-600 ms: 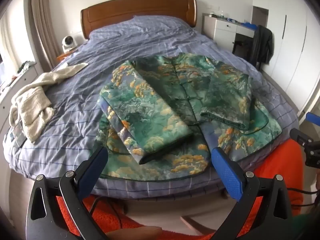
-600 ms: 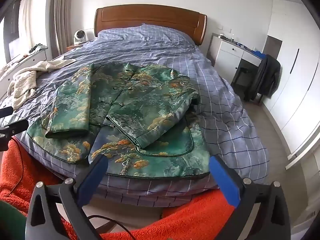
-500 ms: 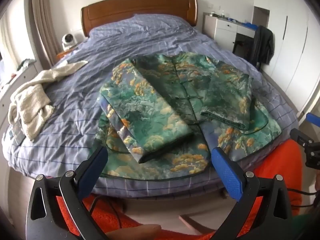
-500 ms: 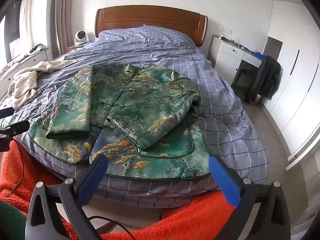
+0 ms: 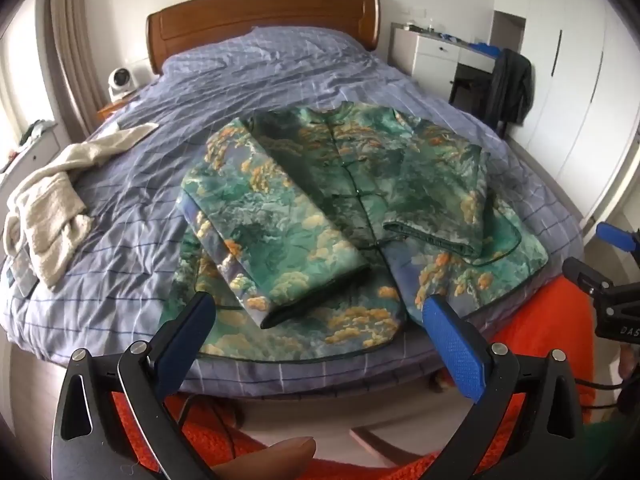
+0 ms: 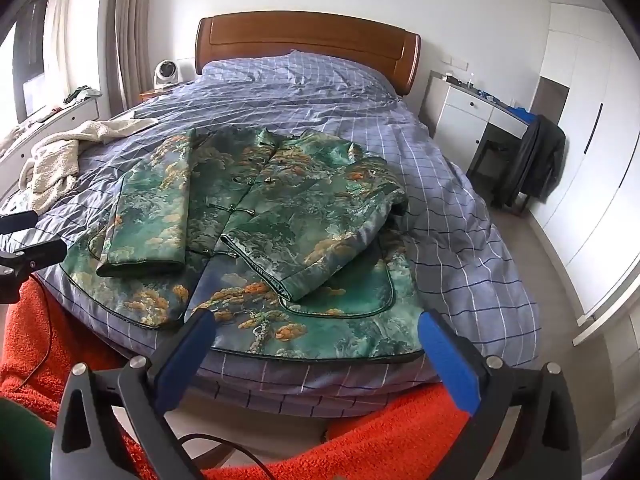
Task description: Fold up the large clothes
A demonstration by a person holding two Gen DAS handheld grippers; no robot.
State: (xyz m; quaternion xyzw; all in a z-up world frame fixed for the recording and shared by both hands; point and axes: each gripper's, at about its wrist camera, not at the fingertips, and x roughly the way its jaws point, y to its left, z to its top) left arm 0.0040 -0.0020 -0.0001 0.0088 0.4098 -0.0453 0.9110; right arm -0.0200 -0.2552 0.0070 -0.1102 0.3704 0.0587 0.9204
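A green patterned jacket (image 5: 352,216) with orange clouds lies flat at the foot of the bed, front up, both sleeves folded in over its body. It also shows in the right wrist view (image 6: 280,232). My left gripper (image 5: 316,328) is open and empty, just short of the jacket's hem on its left half. My right gripper (image 6: 316,340) is open and empty, just short of the hem on the right half. The right gripper also shows at the right edge of the left wrist view (image 5: 600,276).
The bed (image 5: 132,200) has a blue checked cover and a wooden headboard (image 5: 260,12). A cream towel (image 5: 48,208) lies at its left side. An orange blanket (image 6: 380,440) hangs below the bed's foot. A chair with a dark coat (image 6: 532,160) stands right.
Both grippers have eased slightly closer to the jacket's hem. The jacket has not moved.
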